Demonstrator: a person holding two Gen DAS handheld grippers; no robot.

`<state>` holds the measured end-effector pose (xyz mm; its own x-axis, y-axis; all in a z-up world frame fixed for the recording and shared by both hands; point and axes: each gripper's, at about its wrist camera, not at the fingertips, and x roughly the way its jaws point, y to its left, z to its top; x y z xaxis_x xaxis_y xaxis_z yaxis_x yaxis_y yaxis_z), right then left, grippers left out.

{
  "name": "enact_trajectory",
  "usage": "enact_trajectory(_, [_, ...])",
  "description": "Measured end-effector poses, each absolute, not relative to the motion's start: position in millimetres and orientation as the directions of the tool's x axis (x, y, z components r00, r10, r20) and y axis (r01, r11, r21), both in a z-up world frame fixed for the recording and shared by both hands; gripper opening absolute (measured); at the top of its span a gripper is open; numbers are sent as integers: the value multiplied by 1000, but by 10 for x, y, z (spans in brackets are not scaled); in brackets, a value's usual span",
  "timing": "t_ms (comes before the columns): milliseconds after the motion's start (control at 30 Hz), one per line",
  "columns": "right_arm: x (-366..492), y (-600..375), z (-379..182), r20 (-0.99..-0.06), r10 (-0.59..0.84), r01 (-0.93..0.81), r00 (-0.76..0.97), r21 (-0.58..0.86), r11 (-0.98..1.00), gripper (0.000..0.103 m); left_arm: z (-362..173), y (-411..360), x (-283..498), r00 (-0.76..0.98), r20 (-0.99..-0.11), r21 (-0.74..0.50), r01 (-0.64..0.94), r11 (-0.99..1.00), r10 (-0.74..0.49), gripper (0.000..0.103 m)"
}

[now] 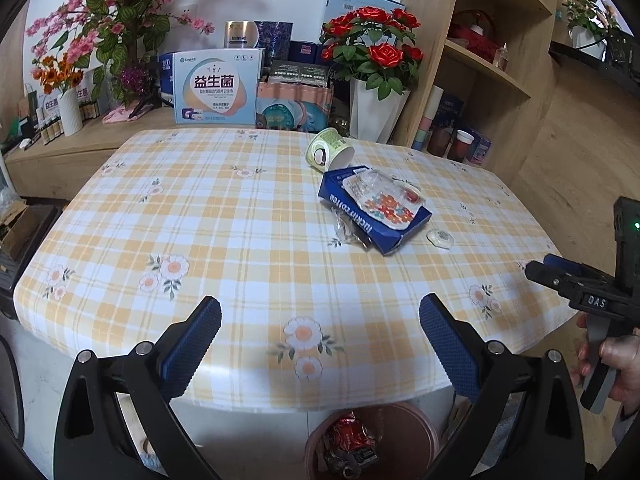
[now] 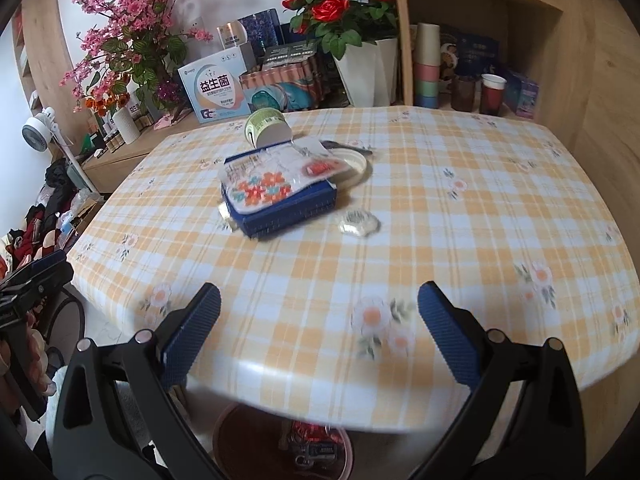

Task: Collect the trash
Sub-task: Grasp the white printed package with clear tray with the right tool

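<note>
I hold both tongs spread, empty, at near edge of yellow checked tablecloth point(image 1: 240, 216): left gripper point(image 1: 320, 340), right gripper point(image 2: 319, 338). Flattened blue coffee carton point(image 1: 372, 216) mid-table under crumpled plastic wrapper point(image 1: 384, 196); brown bin point(image 1: 416, 428) below for dropping.

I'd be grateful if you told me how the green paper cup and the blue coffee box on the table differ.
The green paper cup is round and pale green; the blue coffee box is flat, rectangular and dark blue with white lettering. The cup is tipped on its side with nothing on it; the box lies flat with a flowered plastic wrapper on top. The cup sits farther from the grippers than the box. Both rest on the checked tablecloth, ungripped.
</note>
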<state>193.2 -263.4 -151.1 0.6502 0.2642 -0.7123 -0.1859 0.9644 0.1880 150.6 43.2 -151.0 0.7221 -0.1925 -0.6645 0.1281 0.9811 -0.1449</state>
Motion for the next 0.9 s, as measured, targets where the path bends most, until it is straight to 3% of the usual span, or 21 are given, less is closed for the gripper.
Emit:
enact_trajectory(267, [2854, -2388, -1628, -681, 335, -199, 652, 273, 941, 97, -1448, 425, 2110, 745, -641, -138, 122, 983, -183, 97])
enact_trajectory(467, [3509, -2183, -1920, -706, 351, -162, 615, 323, 933, 97, -1498, 448, 2504, 743, -642, -168, 103, 980, -188, 96])
enact_trajectory(833, [4055, -2151, -2331, -740, 377, -152, 557, 355, 922, 97, -1760, 405, 2941, 711, -672, -192, 100, 976, -205, 94])
enact_trajectory(900, [4088, -2179, -2358, -726, 417, -167, 547, 394, 904, 89, -1785, 388, 2974, 707, -675, -197, 103, 975, -211, 94])
